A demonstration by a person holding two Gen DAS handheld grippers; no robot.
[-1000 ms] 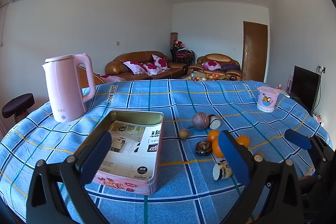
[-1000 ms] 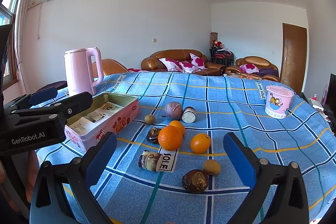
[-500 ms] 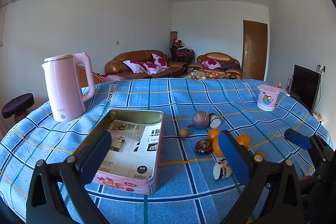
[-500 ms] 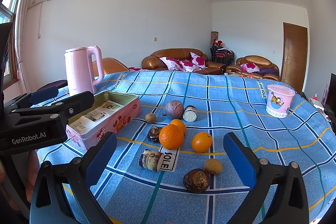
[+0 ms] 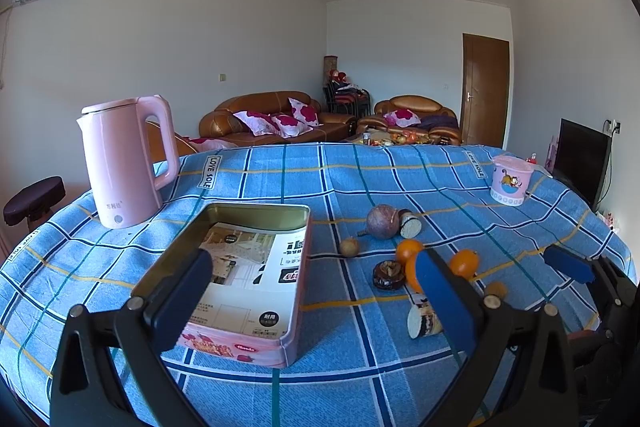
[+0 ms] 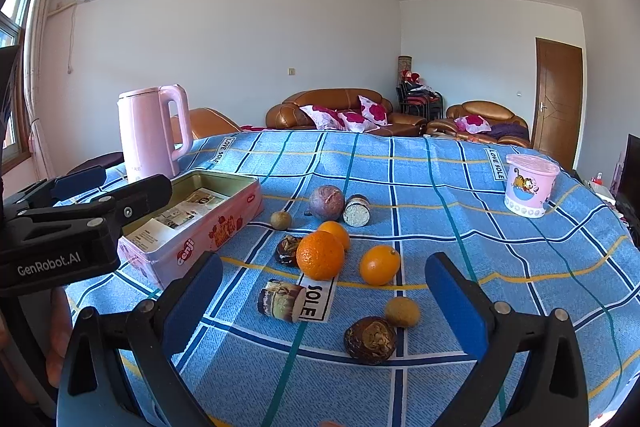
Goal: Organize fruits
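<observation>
Both grippers gape empty; round oranges sit loose, likely to roll off-pinch before reaching the tin.

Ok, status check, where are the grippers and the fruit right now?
Left hand-held gripper open, empty, over the tin. Right hand-held gripper open, empty. Oranges loose on the tablecloth. Nothing blocking.

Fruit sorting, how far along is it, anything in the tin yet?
Nothing looks done: the tin holds only printed paper. Nothing is in hand; the left gripper and right gripper are both open and empty. Left: the oranges, purple fruit and other pieces on the tablecloth.
</observation>
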